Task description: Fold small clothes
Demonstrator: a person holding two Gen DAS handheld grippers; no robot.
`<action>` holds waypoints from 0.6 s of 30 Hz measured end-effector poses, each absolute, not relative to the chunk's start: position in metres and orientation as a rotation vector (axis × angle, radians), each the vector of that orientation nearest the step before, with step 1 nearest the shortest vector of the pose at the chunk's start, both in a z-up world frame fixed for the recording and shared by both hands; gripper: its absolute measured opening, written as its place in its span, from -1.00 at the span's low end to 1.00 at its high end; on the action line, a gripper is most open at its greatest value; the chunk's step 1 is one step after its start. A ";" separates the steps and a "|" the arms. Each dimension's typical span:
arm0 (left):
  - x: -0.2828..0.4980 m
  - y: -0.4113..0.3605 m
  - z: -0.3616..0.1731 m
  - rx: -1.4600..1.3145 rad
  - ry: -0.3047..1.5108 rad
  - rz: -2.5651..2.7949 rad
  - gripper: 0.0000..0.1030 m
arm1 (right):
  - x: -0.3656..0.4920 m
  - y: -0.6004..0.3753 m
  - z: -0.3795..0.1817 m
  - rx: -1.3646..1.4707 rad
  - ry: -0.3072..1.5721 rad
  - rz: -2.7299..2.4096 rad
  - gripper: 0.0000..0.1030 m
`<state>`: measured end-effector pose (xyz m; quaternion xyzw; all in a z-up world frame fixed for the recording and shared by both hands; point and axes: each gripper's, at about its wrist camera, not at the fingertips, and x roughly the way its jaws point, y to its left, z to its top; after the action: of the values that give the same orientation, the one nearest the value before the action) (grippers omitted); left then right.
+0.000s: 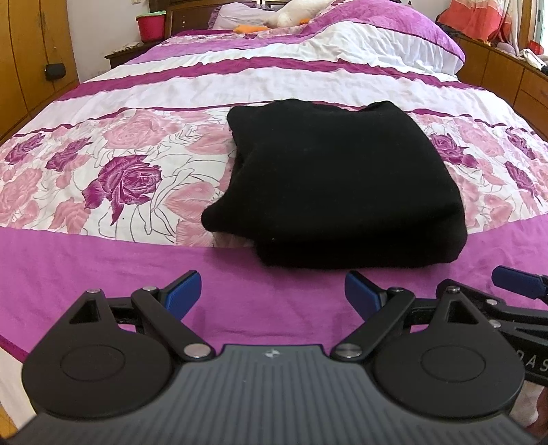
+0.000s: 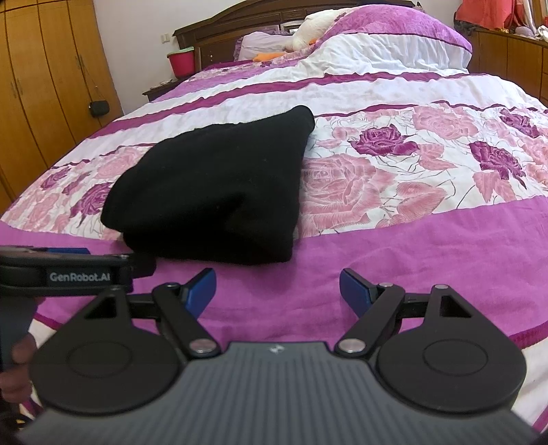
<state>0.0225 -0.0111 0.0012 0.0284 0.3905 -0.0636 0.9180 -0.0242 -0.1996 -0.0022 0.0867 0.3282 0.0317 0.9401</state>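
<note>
A black garment lies folded into a thick rectangle on the purple and floral bedspread. My left gripper hovers just short of its near edge, open, nothing between its blue fingers. In the right wrist view the same black garment sits ahead and to the left. My right gripper is open over the plain purple band, a little to the right of the garment's near corner, holding nothing. The left gripper's body shows at the left edge of that view.
A heaped quilt and a white plush toy lie at the head of the bed. A red bucket stands on a nightstand. Wooden wardrobes line the left, low wooden cabinets the right.
</note>
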 end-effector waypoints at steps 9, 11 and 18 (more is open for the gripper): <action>0.023 -0.011 -0.001 0.060 0.813 -0.128 0.81 | -0.024 -0.199 -0.003 0.177 0.673 0.067 0.57; 0.023 -0.011 -0.001 0.060 0.813 -0.128 0.81 | -0.024 -0.199 -0.003 0.177 0.673 0.068 0.57; 0.024 -0.010 -0.001 0.058 0.818 -0.123 0.81 | -0.024 -0.198 -0.003 0.176 0.674 0.070 0.57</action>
<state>0.0238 -0.0103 -0.0014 0.0283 0.3973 -0.0600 0.9153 -0.0244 -0.1979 -0.0033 0.0862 0.3300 0.0345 0.9394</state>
